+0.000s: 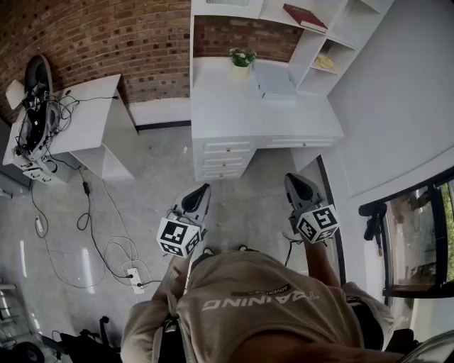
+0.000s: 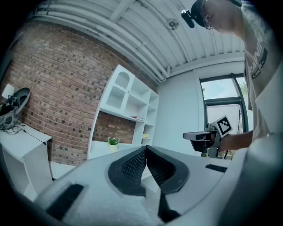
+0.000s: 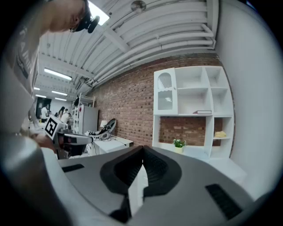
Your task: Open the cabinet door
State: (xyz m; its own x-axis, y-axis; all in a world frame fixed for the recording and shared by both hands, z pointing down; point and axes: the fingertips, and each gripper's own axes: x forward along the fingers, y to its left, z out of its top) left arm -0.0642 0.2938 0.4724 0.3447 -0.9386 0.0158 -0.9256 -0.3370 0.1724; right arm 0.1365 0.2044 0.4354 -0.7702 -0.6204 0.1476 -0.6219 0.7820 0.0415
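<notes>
**At the top left of the white shelf unit [image 3: 192, 110], the cabinet door [image 3: 165, 92] is shut**

Against the brick wall, the shelf unit rises from a white tabletop [image 1: 234, 106]. Its upper left compartment is the only one with a door. That door faces out into the room, flat in its frame, with its long axis upright and an arched top. I cannot make out a handle or what lies behind the door.

The other compartments are open. A red book [image 1: 305, 17] lies flat on one shelf and a yellow thing [image 1: 325, 62] sits in the compartment below it, too small to name. A small potted plant [image 1: 242, 58] stands on the tabletop at the foot of the shelves. Three drawers [image 1: 225, 159] below the tabletop are all pushed in.

A person stands well back on the floor [image 1: 142, 198], holding both grippers out towards the unit and far from the door. The left gripper [image 1: 205, 188] has its fingers [image 2: 132, 165] pressed together with nothing between them. The right gripper [image 1: 292, 178] is the same, its fingers meeting on empty air.

From the head view the top of the shelf unit is cut off, so the door does not show there. To the left, a side table [image 1: 85, 117] carries a tangle of cables [image 1: 42, 106] and gear I cannot identify.
</notes>
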